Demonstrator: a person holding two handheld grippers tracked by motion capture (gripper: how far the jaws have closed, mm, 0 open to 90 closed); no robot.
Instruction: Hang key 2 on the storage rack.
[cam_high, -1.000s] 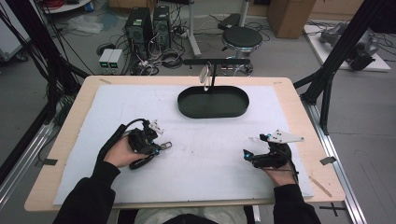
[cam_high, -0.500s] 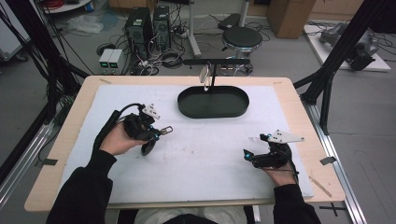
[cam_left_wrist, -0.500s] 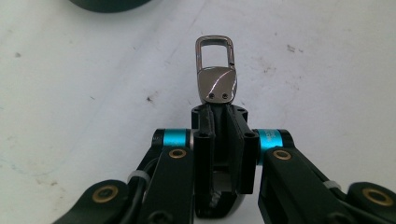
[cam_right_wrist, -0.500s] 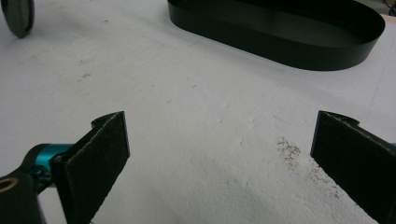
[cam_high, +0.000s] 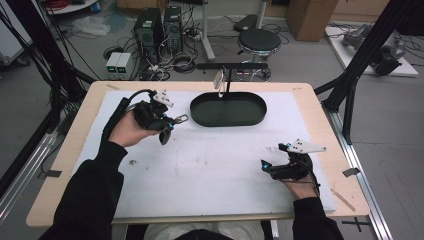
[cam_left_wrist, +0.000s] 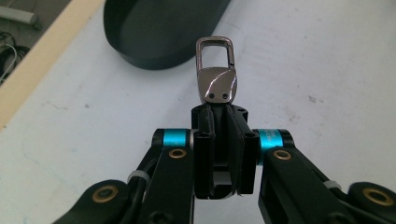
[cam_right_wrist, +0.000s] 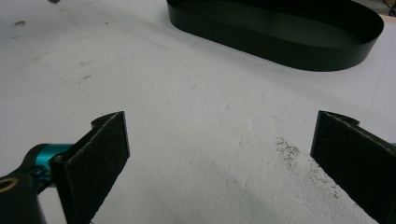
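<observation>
With the left tool (cam_high: 167, 121) clamped on the small silver metal clasp (cam_left_wrist: 215, 71), held above the white desk (cam_high: 210, 170) just beside the black oval tray (cam_high: 228, 109), carry it level over the rim before releasing, while the right tool (cam_right_wrist: 219, 154) rests wide open and empty

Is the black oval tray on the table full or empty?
Empty. The high view shows the bare dark floor of the black oval tray with nothing lying in it; the metal clasp is outside it, clamped in the left tongs.
</observation>
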